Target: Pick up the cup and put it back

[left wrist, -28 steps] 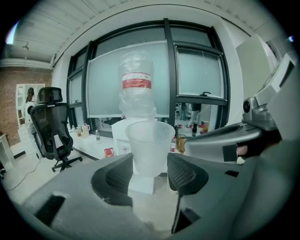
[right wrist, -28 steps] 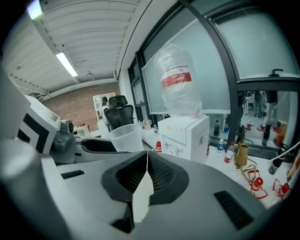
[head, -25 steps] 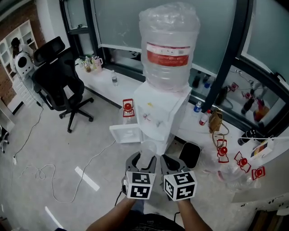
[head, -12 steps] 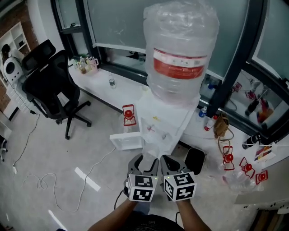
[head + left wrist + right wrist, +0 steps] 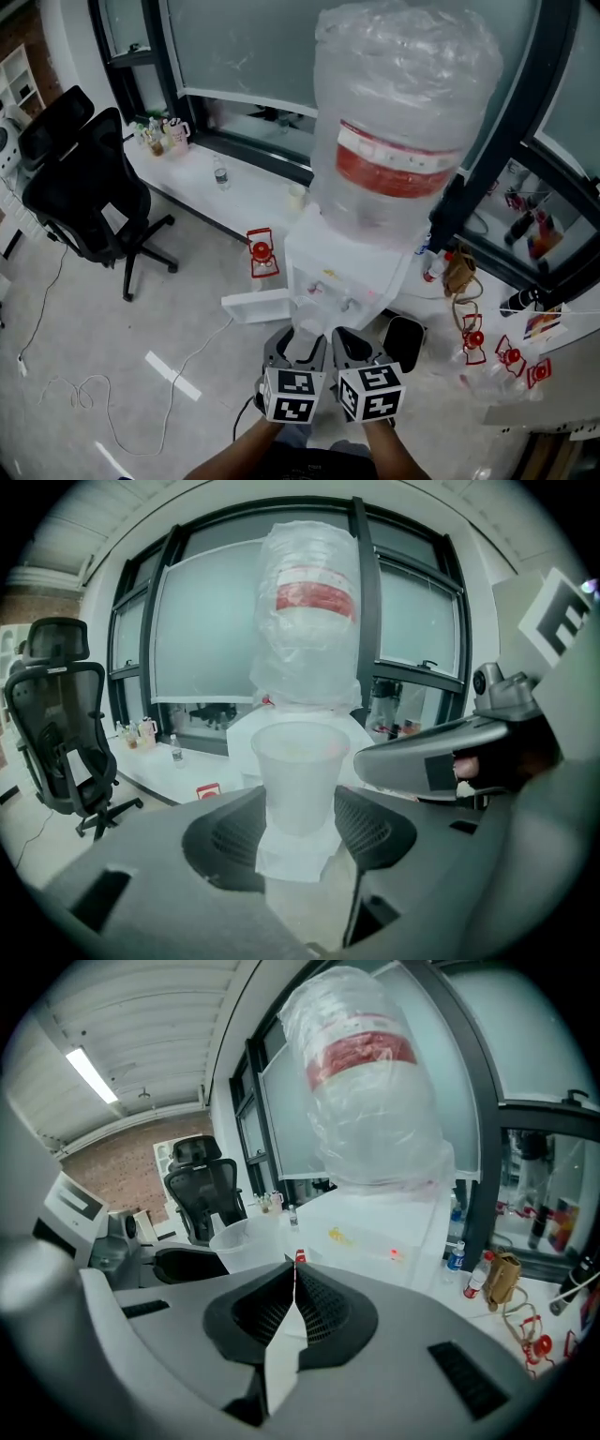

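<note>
No readable txt anywhere. Red label [image 5: 394,167] on water bottle [image 5: 405,84], approx 1 o'clock in head view, has white print, too blurred to read.

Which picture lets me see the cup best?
The left gripper view. It shows the whole cup upright, held between the jaws of the left gripper. The right gripper view catches only its rim and one side, at the left. The head view barely shows it.
</note>
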A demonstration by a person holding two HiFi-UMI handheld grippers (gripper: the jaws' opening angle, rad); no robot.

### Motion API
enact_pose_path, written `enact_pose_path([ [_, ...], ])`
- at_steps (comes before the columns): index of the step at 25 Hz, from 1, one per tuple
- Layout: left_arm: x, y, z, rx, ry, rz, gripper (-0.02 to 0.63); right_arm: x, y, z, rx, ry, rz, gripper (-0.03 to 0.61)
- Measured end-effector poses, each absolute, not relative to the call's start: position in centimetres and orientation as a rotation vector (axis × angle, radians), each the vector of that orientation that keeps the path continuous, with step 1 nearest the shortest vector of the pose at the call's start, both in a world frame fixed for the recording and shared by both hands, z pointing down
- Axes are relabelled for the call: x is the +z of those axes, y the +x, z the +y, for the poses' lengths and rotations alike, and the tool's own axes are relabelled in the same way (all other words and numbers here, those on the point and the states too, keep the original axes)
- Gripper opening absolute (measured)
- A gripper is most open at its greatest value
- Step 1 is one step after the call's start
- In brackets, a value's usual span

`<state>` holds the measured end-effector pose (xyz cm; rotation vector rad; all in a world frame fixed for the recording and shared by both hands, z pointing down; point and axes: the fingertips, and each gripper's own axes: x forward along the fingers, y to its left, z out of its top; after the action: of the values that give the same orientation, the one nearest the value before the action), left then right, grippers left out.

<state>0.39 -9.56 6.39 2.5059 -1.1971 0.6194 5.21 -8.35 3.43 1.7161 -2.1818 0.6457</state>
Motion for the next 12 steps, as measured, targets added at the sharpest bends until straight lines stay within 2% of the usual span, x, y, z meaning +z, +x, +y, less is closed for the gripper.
enact_pose_path([
  [12,8.3,0.6,-12.0,0.622,2.484,-1.19,0.232,5.8,5.9,-11.1,0.685,1.704,-2.162,0.021],
])
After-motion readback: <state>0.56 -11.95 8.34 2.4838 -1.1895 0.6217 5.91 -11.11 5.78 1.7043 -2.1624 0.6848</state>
